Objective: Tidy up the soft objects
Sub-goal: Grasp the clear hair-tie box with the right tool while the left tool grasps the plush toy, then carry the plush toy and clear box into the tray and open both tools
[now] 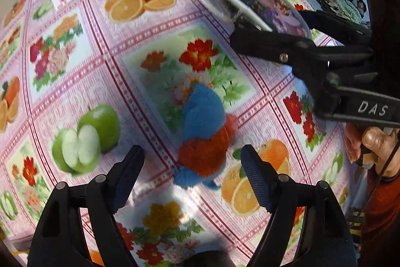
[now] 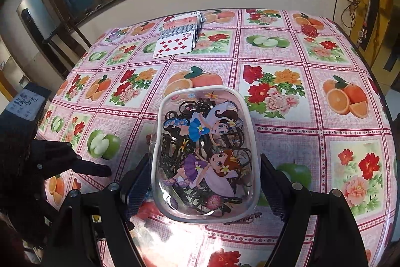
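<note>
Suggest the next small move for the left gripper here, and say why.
Probably lower the left gripper and close its fingers on the blue and orange plush toy. It is open, and the toy lies loose on the fruit-print tablecloth just ahead between the fingers. The right gripper appears to straddle the clear cartoon pouch, likely where the toy goes.

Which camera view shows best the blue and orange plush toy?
The left wrist view: the blue and orange plush toy lies on the tablecloth in full sight, ahead of the open left tongs. The right wrist view does not clearly show it.
</note>
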Demonstrator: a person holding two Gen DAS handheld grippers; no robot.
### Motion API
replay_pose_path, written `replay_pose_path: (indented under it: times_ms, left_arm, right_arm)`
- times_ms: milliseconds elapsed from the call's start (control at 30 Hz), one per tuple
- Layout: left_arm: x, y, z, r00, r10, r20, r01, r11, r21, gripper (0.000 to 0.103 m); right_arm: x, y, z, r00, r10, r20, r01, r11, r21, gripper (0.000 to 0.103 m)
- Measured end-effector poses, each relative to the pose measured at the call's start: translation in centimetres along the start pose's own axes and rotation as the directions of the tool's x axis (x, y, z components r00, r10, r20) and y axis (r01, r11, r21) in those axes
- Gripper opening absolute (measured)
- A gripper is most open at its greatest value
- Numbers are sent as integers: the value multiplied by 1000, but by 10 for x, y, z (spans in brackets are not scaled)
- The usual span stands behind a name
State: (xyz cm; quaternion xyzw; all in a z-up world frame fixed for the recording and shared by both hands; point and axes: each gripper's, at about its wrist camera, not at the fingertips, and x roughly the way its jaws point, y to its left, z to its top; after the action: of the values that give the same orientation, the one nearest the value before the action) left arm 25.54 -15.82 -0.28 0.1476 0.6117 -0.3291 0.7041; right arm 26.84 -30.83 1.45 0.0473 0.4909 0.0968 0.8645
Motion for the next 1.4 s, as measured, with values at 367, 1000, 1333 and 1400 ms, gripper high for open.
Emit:
replay_pose_path:
  times_ms: [367,1000,1333,1400]
  left_arm:
    - [-16,28,-20,978,187,88,-177,978,-111,32]
    - [-150,81,-243,741,591,317,-339,738,-583,32]
    - [-176,81,-373,587,751,302,-347,570,-745,32]
    - [-175,85,-389,571,770,286,-343,540,-769,32]
  right_arm:
    - [-17,10,-8,998,51,30,-51,999,16,82]
    - [-91,221,-53,963,268,42,-249,933,-259,82]
    - [-95,360,-112,923,385,-20,-359,837,-413,82]
    - [-92,379,-122,916,399,-32,-374,825,-424,82]
